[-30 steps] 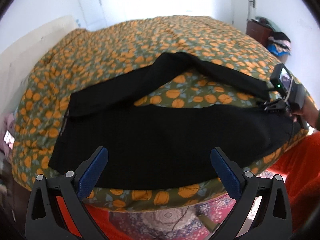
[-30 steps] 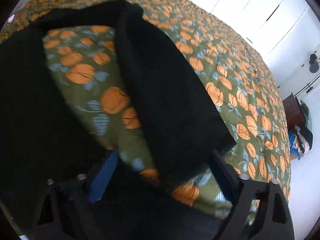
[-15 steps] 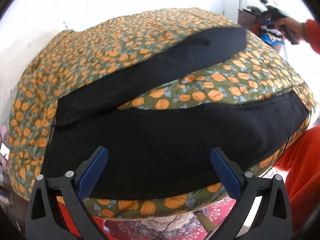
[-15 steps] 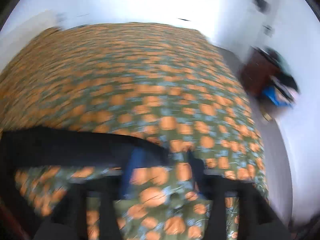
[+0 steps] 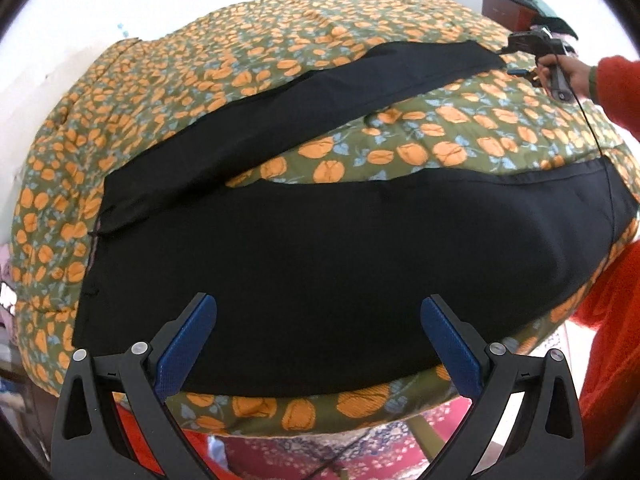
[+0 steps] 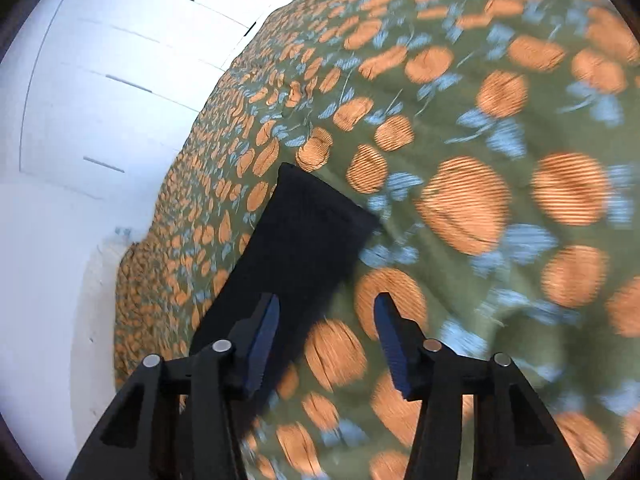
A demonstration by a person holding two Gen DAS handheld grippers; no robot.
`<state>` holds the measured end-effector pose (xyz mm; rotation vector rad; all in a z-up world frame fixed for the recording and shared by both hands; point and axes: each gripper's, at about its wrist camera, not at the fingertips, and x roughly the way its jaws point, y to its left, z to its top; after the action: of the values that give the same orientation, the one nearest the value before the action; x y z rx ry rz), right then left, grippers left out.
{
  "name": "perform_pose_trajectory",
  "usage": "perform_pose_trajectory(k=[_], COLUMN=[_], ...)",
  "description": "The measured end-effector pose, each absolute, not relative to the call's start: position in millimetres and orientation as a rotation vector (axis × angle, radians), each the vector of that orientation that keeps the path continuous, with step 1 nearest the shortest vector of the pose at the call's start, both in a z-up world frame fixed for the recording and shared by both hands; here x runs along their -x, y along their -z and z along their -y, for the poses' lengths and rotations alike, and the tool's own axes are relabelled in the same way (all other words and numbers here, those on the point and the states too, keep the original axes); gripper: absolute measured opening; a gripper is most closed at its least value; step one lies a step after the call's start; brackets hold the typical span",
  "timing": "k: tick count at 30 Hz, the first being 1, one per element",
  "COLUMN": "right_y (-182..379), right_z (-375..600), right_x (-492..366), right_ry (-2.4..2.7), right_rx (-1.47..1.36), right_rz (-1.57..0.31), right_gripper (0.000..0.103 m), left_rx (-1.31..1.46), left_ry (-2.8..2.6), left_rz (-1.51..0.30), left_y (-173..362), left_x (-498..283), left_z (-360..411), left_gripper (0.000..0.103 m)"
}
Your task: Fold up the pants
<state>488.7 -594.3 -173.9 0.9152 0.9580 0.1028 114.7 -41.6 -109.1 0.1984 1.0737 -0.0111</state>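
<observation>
Black pants (image 5: 320, 264) lie spread on the bed, legs apart in a V, waist at the left. The near leg runs across the front; the far leg (image 5: 320, 100) stretches straight toward the back right. My left gripper (image 5: 318, 320) is open and empty, hovering over the near leg. My right gripper (image 5: 520, 58) is at the far leg's cuff in the left wrist view. In the right wrist view my right gripper (image 6: 326, 320) is open, its left finger over the black cuff (image 6: 304, 236); nothing is between the jaws.
The bed wears a green quilt with orange flowers (image 5: 440, 140). A white wardrobe (image 6: 100, 60) stands behind the bed. A dark dresser with clothes (image 5: 504, 4) is at the back right. A red patterned rug (image 5: 360, 448) lies below the bed's front edge.
The right gripper carried the far leg from its bent position out to the back right, straightening it, and has opened. The left gripper stayed open over the near leg.
</observation>
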Motion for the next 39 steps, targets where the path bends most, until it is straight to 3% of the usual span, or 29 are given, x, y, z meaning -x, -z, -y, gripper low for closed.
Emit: perform_pose_trajectory(k=[3, 4, 5, 10, 11, 12, 17, 20, 25, 29, 31, 34, 39], right_y=[194, 197, 197, 136, 138, 147, 142, 129, 112, 95, 92, 95, 102], right_z=[585, 585, 583, 566, 562, 557, 551, 518, 450, 419, 412, 397, 341], right_x=[-515, -520, -523, -524, -522, -519, -484, -468, -446, -412, -398, -386, -336], right_ry=[-0.066, -0.053, -0.041, -0.022, 0.029, 0.105, 0.191, 0.11, -0.091, -0.194, -0.212, -0.25, -0.496], right_rx=[-0.92, -0.926, -0.925, -0.479, -0.376, -0.27, -0.284, -0.261, -0.226, -0.184, -0.149, -0.129, -0.273], right_rz=[-1.001, -1.002, -0.999, -0.919, -0.961, -1.025, -0.98, -0.941, -0.939, -0.923, -0.909, -0.94, -1.061], right_gripper=[0.049, 0.042, 0.015, 0.013, 0.023, 0.041, 0.062, 0.064, 0.065, 0.073, 0.079, 0.08, 0.08], left_rx=[-0.183, -0.179, -0.173, -0.18, -0.182, -0.177, -0.08, -0.004, -0.144, -0.071, -0.096, -0.059, 0.063], left_ry=[-0.009, -0.013, -0.016, -0.032, -0.046, -0.064, -0.211, -0.338, -0.743, -0.802, -0.797, -0.642, -0.113], left_rz=[-1.104, -1.113, -1.124, -1.119, -1.12, -1.113, -1.018, -1.003, -1.173, -1.101, -1.108, -1.061, -1.048], left_y=[118, 120, 123, 135, 137, 138, 133, 149, 236, 220, 212, 185, 155], left_x=[-122, -124, -126, -141, -150, -161, -251, -322, -389, -380, -375, -345, -254], left_z=[35, 33, 32, 20, 12, 2, -74, -130, -227, -260, -258, -230, -120], left_gripper=[0.102, 0.102, 0.102, 0.102, 0.102, 0.102, 0.102, 0.102, 0.103, 0.103, 0.102, 0.102, 0.102])
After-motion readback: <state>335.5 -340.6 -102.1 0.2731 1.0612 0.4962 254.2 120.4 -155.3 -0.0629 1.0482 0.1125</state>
